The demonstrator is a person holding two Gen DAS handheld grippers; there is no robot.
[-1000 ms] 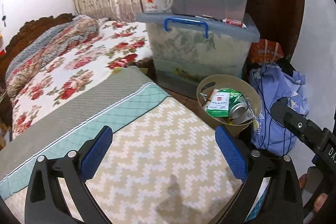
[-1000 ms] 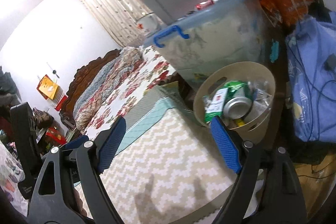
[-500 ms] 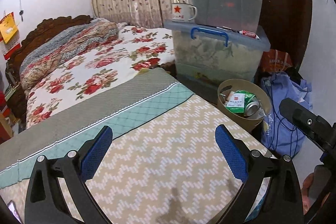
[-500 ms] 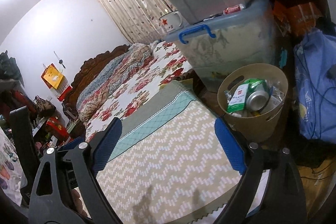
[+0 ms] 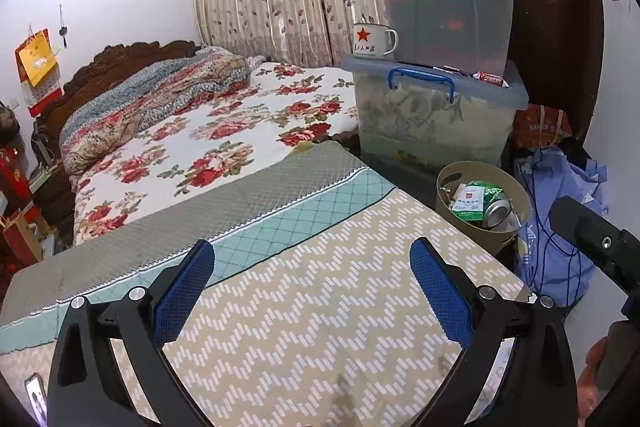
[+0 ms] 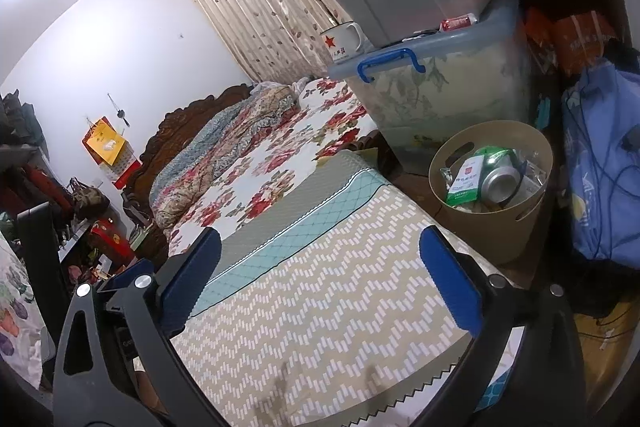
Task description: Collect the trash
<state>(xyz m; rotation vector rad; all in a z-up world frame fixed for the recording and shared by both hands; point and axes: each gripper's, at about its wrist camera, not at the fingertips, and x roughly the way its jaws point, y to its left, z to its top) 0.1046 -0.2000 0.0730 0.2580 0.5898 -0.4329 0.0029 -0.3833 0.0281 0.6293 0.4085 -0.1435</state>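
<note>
A beige waste bin [image 5: 454, 223] [image 6: 480, 231] stands on the floor past the far right corner of the cloth-covered table. In it lie a green-and-white packet [image 5: 470, 205] [image 6: 464, 183], a crushed can [image 5: 498, 213] [image 6: 500, 181] and clear wrappers. My left gripper [image 5: 312, 255] hovers open over the zigzag cloth [image 5: 320, 307], nothing between its blue pads. My right gripper [image 6: 320, 243] is also over the cloth, short of the bin; its jaws are opening and hold nothing. One black finger of the right gripper [image 5: 592, 239] shows at the right edge of the left wrist view.
Two stacked plastic storage boxes [image 5: 436, 115] with an enamel star mug [image 5: 372, 41] stand behind the bin. A blue bag with a cord [image 5: 560, 211] lies to its right. A bed with a floral cover [image 5: 208, 147] fills the left. A phone [image 5: 36, 399] lies at the table's near left corner.
Both grippers have drawn back from the bin, which now looks smaller and farther off. The right gripper's jaws have spread wider. The trash in the bin has not moved.
</note>
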